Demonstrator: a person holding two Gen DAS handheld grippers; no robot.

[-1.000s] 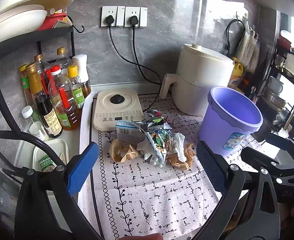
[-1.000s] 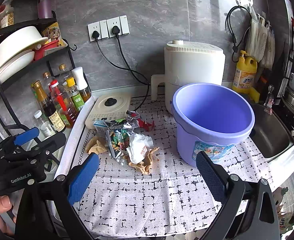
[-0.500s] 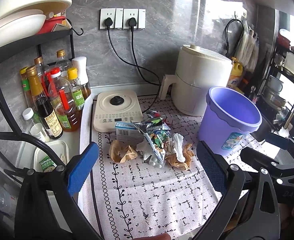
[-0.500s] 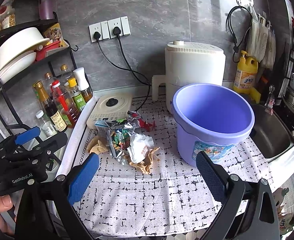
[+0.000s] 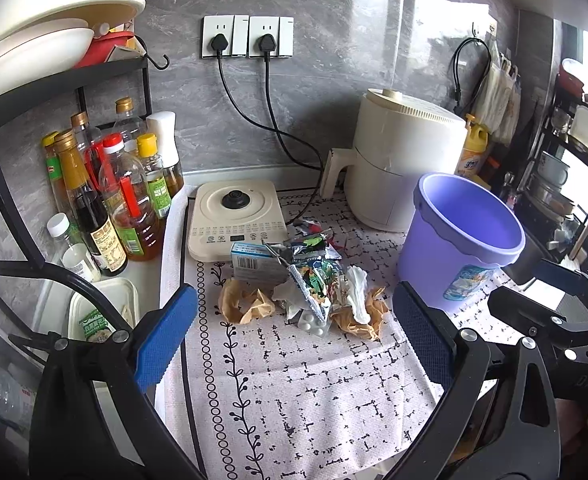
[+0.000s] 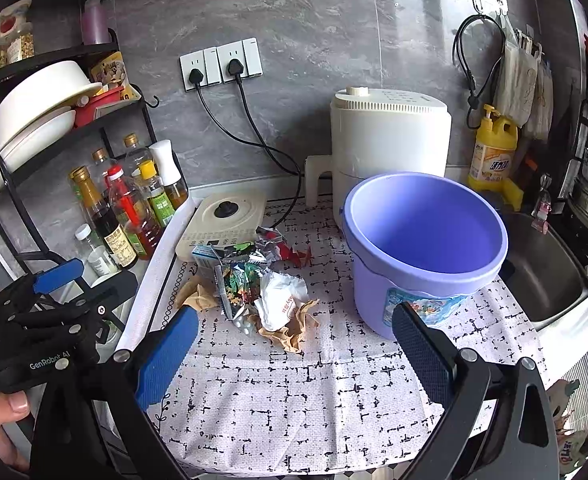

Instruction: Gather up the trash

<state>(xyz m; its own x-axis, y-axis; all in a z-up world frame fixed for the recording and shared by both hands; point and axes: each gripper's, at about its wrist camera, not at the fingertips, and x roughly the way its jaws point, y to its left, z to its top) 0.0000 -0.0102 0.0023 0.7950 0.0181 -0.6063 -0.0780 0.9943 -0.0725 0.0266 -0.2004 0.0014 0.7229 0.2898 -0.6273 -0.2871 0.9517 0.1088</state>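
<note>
Little has shifted in a second: both grippers, left and right, still hover open and empty near the counter's front edge, the trash pile untouched beside the seemingly empty purple bucket.

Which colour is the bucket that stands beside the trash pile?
The bucket is light purple, with a blue picture label; the right wrist view shows it best.

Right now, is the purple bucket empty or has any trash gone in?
Empty, as far as shows. The purple bucket stands upright and its visible inner wall is bare; the trash pile lies on the cloth beside it.
</note>
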